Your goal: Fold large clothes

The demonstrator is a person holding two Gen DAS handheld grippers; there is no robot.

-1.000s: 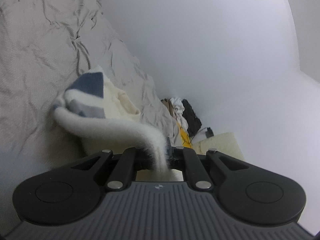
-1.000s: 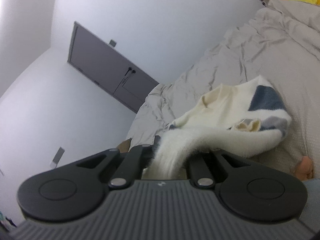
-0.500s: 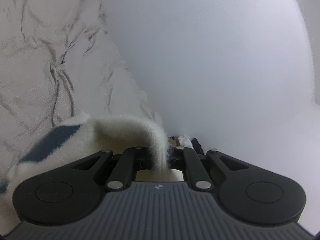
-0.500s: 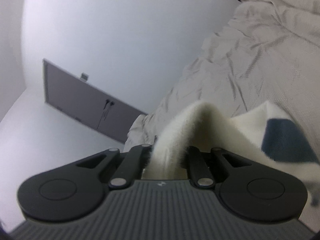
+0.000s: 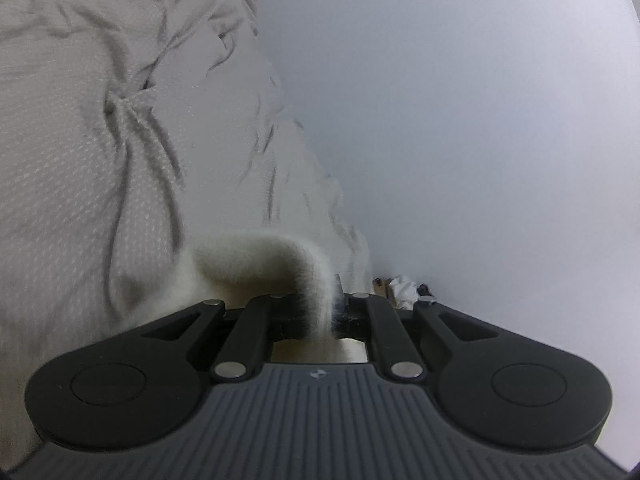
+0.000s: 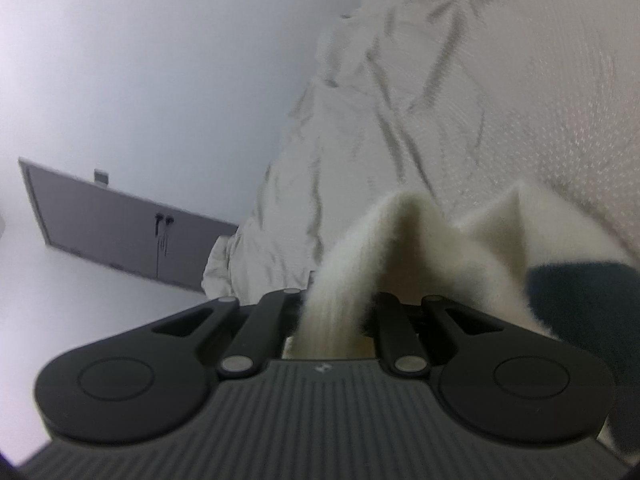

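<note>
Cream fleece, a fuzzy garment [image 5: 256, 264] with a dark blue patch, hangs bunched between both tongs just above the rumpled bed [image 5: 80, 160]. The left tongs [image 5: 324, 312] and right tongs [image 6: 336, 316] each pinch an edge. Judging by this, the fold is barely begun: laying flat and creasing remain.

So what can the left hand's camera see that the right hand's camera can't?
Only the left wrist view shows a small heap of clutter at the foot of the wall, too small to identify.

Only the right wrist view shows a grey door and a dark blue patch on the garment.

Both show the fluffy cream sweater pinched in a shut gripper, left gripper in one, right gripper in the other, over the wrinkled beige bedcover and a white wall.
</note>
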